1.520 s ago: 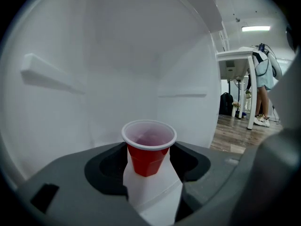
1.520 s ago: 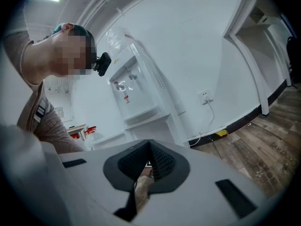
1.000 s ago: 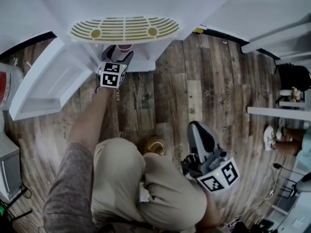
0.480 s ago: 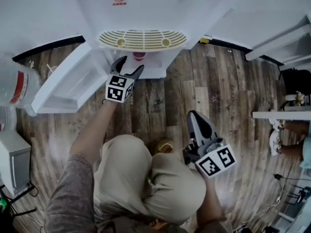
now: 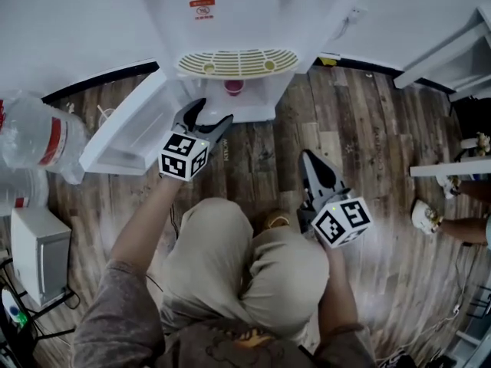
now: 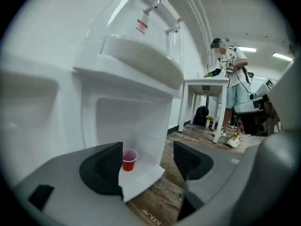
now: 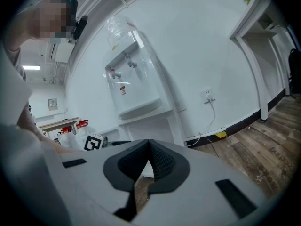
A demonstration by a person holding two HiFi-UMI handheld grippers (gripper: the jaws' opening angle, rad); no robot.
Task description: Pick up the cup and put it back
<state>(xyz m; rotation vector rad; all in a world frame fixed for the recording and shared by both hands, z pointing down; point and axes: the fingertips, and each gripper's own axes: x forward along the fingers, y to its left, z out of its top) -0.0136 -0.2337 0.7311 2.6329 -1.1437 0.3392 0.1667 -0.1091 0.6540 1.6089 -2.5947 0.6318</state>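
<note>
The left gripper (image 5: pixel 212 113) hangs in front of the water dispenser (image 5: pixel 230 21) with its jaws wide apart and nothing between them. The red cup (image 6: pixel 129 159) stands upright on the white floor of the dispenser's open lower compartment, back from its front edge. The right gripper (image 5: pixel 308 161), over the wooden floor (image 5: pixel 383 129), has its jaws closed together and holds nothing.

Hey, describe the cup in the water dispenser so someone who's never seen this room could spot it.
Find the tall white water dispenser against the wall, then look below its slotted drip tray into the open lower compartment. On that compartment's floor stands a small red cup, upright and alone, the only coloured thing in the white recess.
</note>
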